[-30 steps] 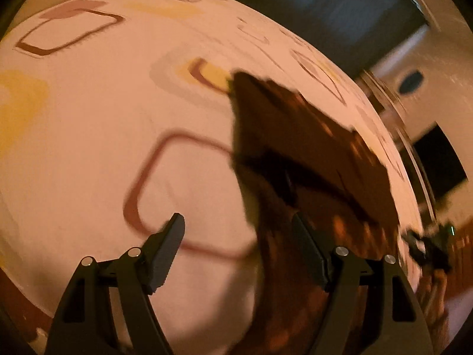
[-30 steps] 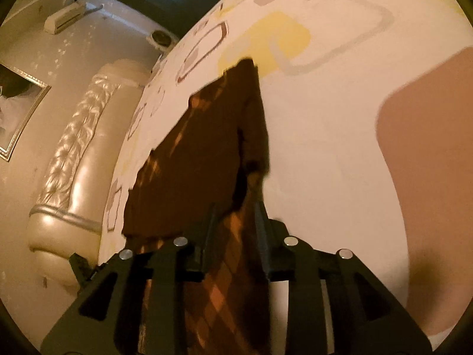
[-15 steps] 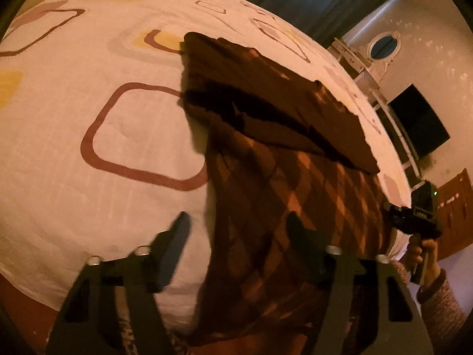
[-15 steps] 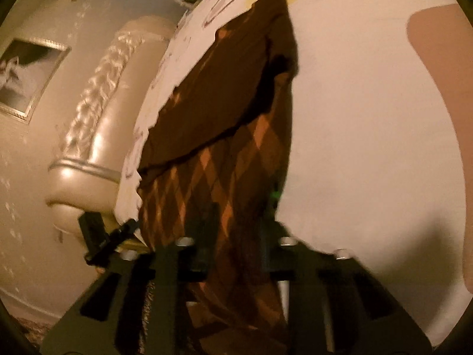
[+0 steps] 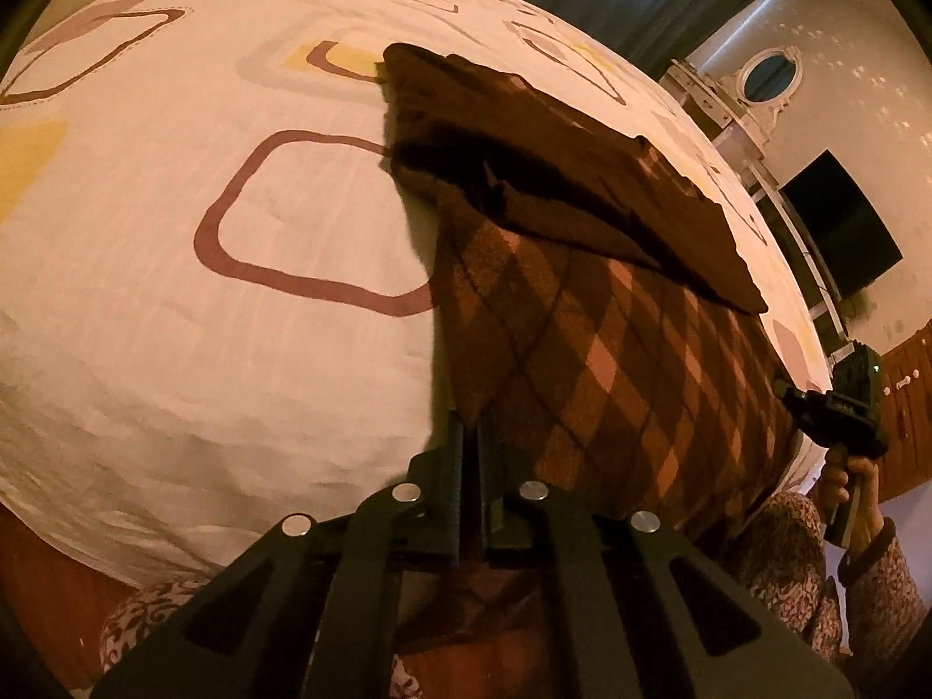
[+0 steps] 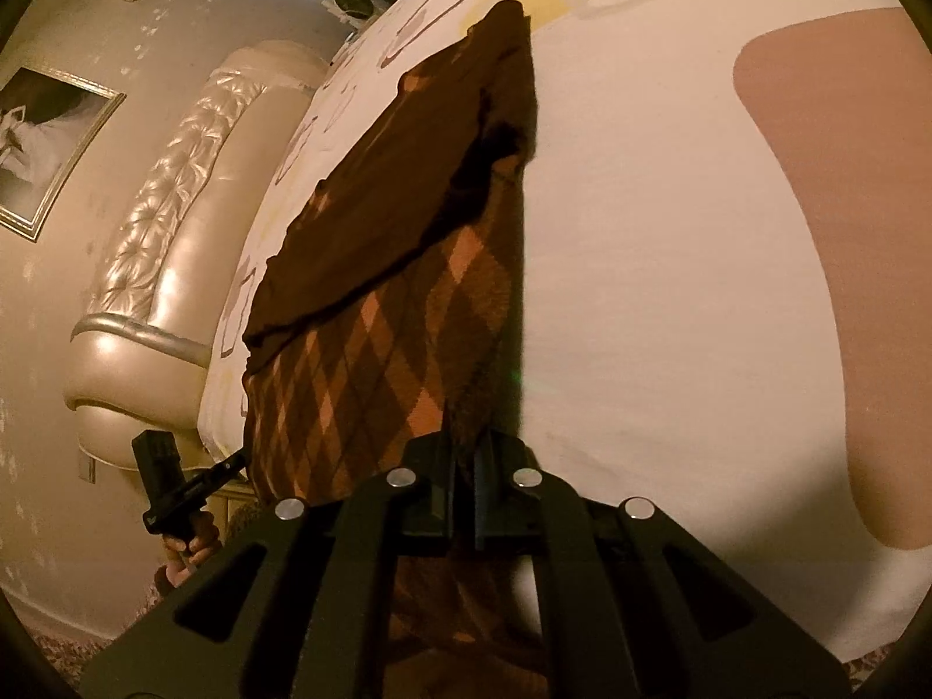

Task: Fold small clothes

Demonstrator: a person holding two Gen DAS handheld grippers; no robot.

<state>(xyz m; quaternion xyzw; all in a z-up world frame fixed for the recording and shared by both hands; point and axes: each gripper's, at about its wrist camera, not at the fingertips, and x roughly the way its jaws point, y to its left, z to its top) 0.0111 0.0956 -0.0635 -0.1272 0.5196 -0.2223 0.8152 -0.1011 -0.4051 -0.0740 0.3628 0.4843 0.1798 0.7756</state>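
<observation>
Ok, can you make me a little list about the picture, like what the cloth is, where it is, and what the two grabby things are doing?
cloth: brown diamond-patterned garment, far part already folded over
place: on a bed with a white patterned sheet
left gripper: shut on the garment's near left corner
right gripper: shut on the near right corner
near edge: hangs past the bed's edge
behind the bed: padded headboard
</observation>
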